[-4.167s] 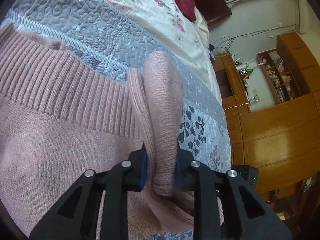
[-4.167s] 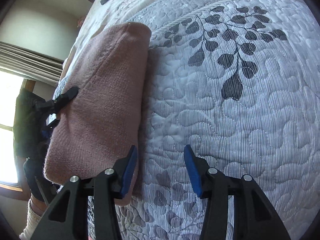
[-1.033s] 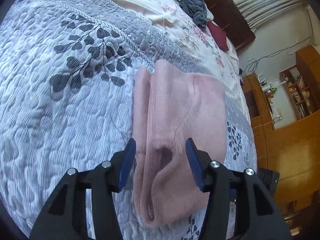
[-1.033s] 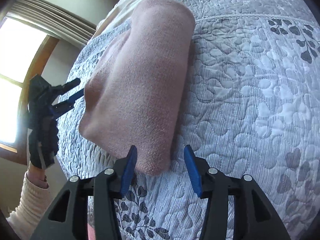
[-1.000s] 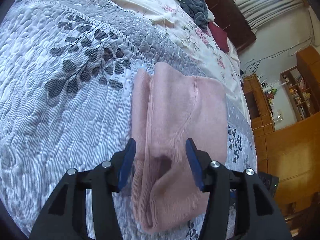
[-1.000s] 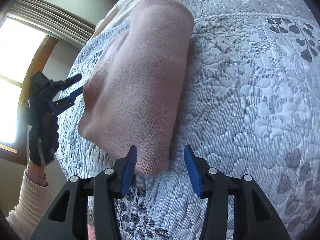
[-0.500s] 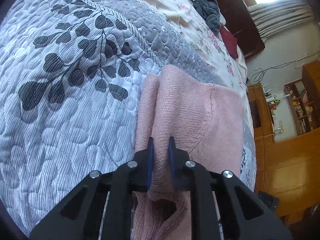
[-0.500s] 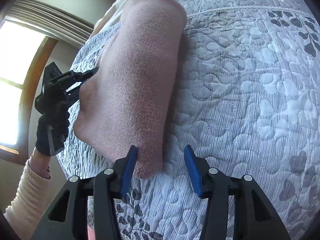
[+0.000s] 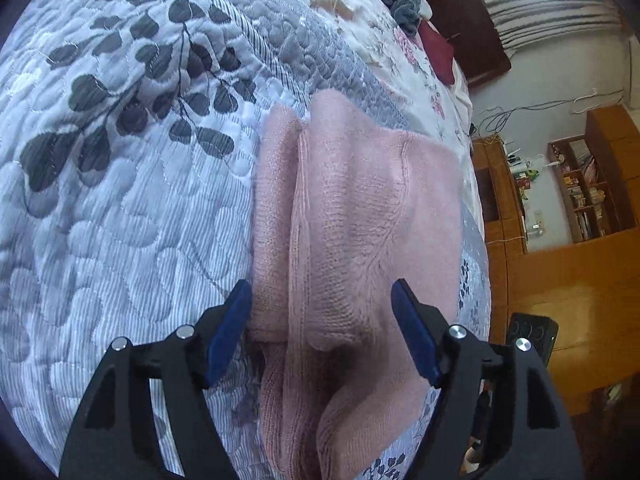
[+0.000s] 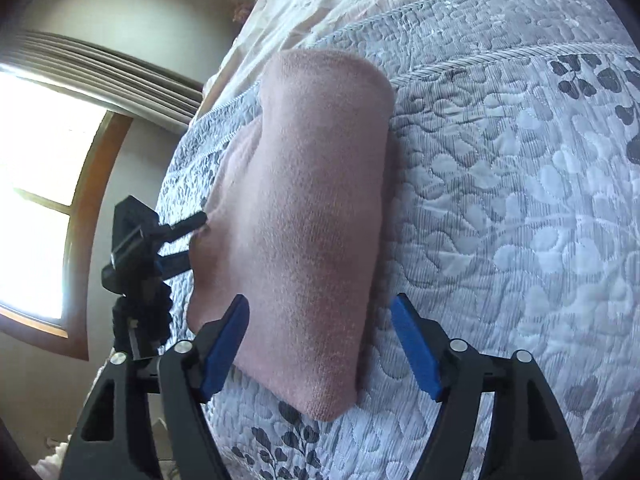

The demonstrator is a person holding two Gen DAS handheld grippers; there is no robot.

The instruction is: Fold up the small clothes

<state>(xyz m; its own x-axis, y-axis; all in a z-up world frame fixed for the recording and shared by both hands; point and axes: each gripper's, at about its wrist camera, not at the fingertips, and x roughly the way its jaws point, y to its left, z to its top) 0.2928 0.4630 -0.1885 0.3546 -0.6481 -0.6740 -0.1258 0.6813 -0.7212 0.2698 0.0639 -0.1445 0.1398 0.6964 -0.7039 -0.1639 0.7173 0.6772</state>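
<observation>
A folded pink sweater (image 9: pixel 352 216) lies on a bed covered by a grey quilt (image 9: pixel 120 208) printed with dark leaves. In the left wrist view, the left hand-held gripper (image 9: pixel 322 334) has its jaws spread wide apart, straddling the near end of the bundle without pinching it; the layered edges of the fold sit right between the blue pads (image 9: pixel 230 332). The sweater's long axis runs straight away from this gripper, from near to far. In the right wrist view, the right hand-held gripper (image 10: pixel 320 344) is likewise released, jaws spread, poised over the opposite end of the sweater (image 10: pixel 312 216), whose near corner lies between its fingers. The left gripper appears there at the sweater's left edge. Both are close, the left seemingly closer to the cloth. The fold looks nearly finished. Wooden shelves (image 9: pixel 580 192) stand at far right.
</observation>
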